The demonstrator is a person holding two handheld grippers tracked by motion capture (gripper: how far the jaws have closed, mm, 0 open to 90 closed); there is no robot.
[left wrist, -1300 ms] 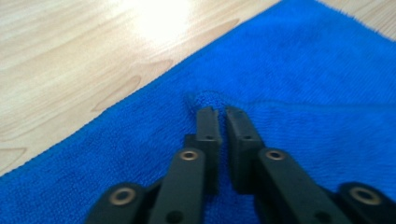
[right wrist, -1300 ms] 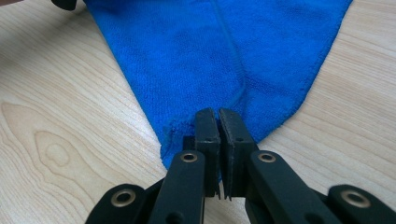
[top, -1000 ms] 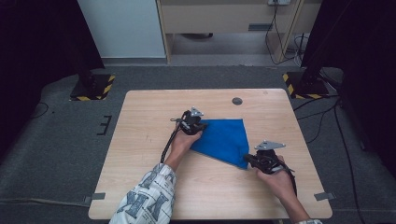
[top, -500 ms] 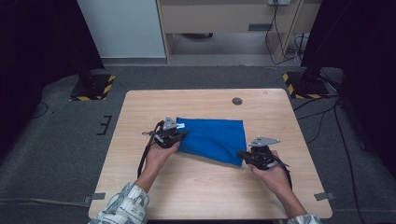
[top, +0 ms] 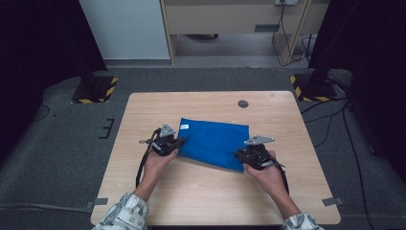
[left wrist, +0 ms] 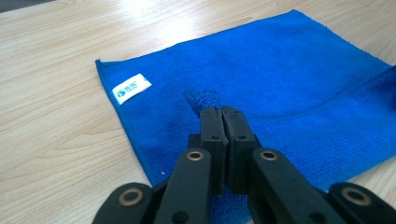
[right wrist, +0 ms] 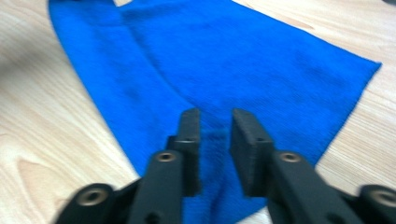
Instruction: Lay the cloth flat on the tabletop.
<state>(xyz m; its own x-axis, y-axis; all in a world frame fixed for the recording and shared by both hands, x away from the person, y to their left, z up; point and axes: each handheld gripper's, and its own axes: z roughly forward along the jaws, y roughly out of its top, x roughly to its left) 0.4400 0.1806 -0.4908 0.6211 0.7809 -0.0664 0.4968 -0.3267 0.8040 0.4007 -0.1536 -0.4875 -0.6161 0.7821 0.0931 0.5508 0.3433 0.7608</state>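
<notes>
A blue cloth (top: pixel 213 143) lies spread nearly flat on the wooden table (top: pixel 201 201), with a white label (top: pixel 184 127) at its far left corner. My left gripper (top: pixel 178 143) sits at the cloth's near left edge. In the left gripper view the gripper (left wrist: pixel 223 111) is shut on a small pinched fold of the blue cloth (left wrist: pixel 289 70), beside the label (left wrist: pixel 132 87). My right gripper (top: pixel 240 155) rests at the near right corner. In the right gripper view the gripper (right wrist: pixel 215 116) has its jaws apart, with the blue cloth (right wrist: pixel 243 60) lying flat under the gap.
A dark round grommet (top: pixel 243 103) sits in the tabletop near the far edge. Yellow-and-black striped stand bases (top: pixel 95 90) (top: pixel 311 86) are on the floor beyond the table's far corners. Bare wood surrounds the cloth on all sides.
My left gripper has drawn its hold on the cloth leftward and toward me, spreading the folded shape into a wide rectangle. The right gripper stayed at the near right corner.
</notes>
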